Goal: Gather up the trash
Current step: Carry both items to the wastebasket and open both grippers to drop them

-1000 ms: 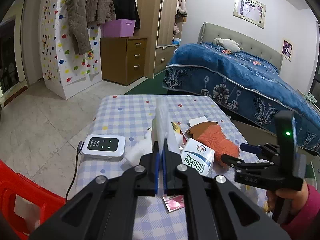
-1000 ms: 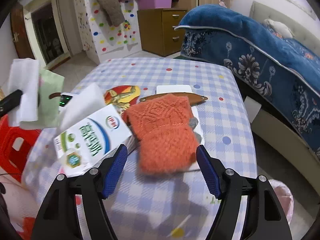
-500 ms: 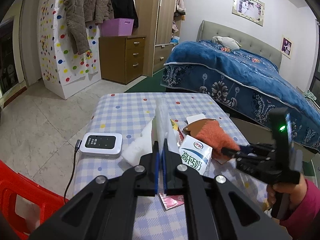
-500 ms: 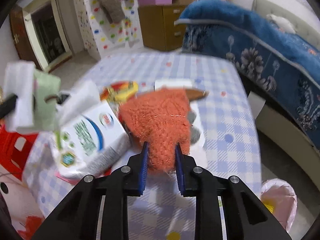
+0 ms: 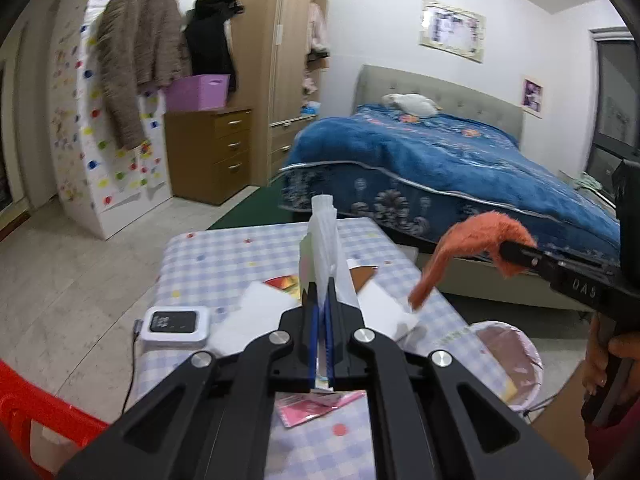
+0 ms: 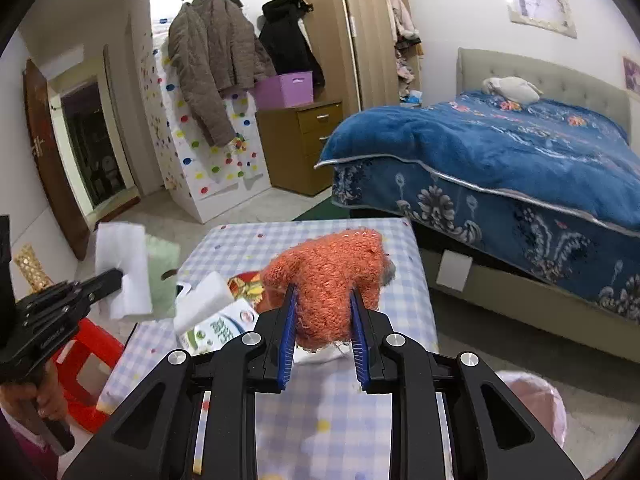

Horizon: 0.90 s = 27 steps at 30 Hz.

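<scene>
On my left, the left gripper (image 5: 320,320) is still clamped tight on the white and green paper scraps (image 6: 134,272), carried a bit higher than a second ago. On my right, the right gripper (image 6: 322,326), wide open a second ago, has pinched the orange fuzzy cloth (image 6: 332,280) and lifted it off the checked table (image 6: 320,408). Both loads look ready for the pink-lined bin (image 5: 508,356) beside the table; the milk carton (image 6: 220,328) is left.

orange fuzzy cloth (image 6: 338,280); blue-checked tablecloth (image 6: 340,404)
</scene>
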Each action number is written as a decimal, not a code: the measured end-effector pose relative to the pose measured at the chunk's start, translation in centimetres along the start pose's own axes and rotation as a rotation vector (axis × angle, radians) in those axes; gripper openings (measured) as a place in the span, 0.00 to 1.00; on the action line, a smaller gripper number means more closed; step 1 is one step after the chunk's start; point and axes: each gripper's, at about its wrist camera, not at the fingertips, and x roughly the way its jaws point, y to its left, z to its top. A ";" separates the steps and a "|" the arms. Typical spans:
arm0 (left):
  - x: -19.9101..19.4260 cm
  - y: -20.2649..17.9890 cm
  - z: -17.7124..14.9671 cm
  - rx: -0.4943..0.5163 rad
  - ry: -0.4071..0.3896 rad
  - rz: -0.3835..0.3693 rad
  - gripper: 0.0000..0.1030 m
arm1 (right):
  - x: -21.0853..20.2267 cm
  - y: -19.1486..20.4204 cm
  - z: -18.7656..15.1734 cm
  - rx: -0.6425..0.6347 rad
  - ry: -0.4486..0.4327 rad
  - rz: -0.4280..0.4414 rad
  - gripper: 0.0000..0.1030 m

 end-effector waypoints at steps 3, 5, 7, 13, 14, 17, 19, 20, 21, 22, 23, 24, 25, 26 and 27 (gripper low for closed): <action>0.1 -2.0 -0.2 0.042 0.012 -0.052 0.01 | -1.2 -0.6 -1.4 0.017 0.010 -0.014 0.24; 0.3 -3.5 -0.5 0.074 0.025 -0.079 0.01 | -1.8 -1.2 -2.5 0.035 0.018 -0.022 0.24; 0.7 -5.2 -1.0 0.111 0.042 -0.107 0.01 | -2.4 -2.1 -3.2 0.058 0.020 -0.035 0.24; 2.1 -11.3 -1.9 0.224 0.068 -0.205 0.01 | -5.0 -5.0 -4.5 0.096 -0.001 -0.122 0.24; 2.4 -12.5 -1.9 0.238 0.071 -0.225 0.01 | -5.6 -5.7 -4.7 0.103 -0.005 -0.141 0.24; 3.6 -15.5 -2.0 0.271 0.084 -0.281 0.01 | -6.9 -7.7 -5.4 0.122 -0.011 -0.198 0.24; 4.4 -17.5 -2.3 0.295 0.092 -0.316 0.01 | -7.7 -9.4 -6.1 0.143 -0.007 -0.244 0.25; 4.9 -18.7 -2.5 0.306 0.098 -0.336 0.01 | -8.0 -10.2 -6.5 0.156 -0.004 -0.261 0.25; 5.3 -19.7 -2.6 0.315 0.105 -0.353 0.01 | -8.2 -11.0 -7.0 0.171 0.001 -0.279 0.25; 5.7 -20.5 -2.8 0.321 0.111 -0.367 0.01 | -8.5 -11.9 -7.6 0.185 0.008 -0.303 0.25; 6.3 -21.6 -3.1 0.331 0.118 -0.388 0.01 | -8.7 -12.5 -8.1 0.193 0.014 -0.323 0.25; 6.7 -22.4 -3.2 0.336 0.122 -0.398 0.01 | -9.0 -13.4 -8.7 0.202 0.024 -0.351 0.25; 7.1 -23.2 -3.5 0.341 0.127 -0.409 0.01 | -9.1 -13.9 -9.2 0.208 0.031 -0.368 0.25; 7.7 -24.1 -3.7 0.345 0.135 -0.426 0.01 | -9.3 -14.6 -9.7 0.217 0.039 -0.387 0.25; 8.1 -24.6 -3.8 0.347 0.142 -0.433 0.01 | -9.4 -15.1 -10.2 0.224 0.046 -0.399 0.25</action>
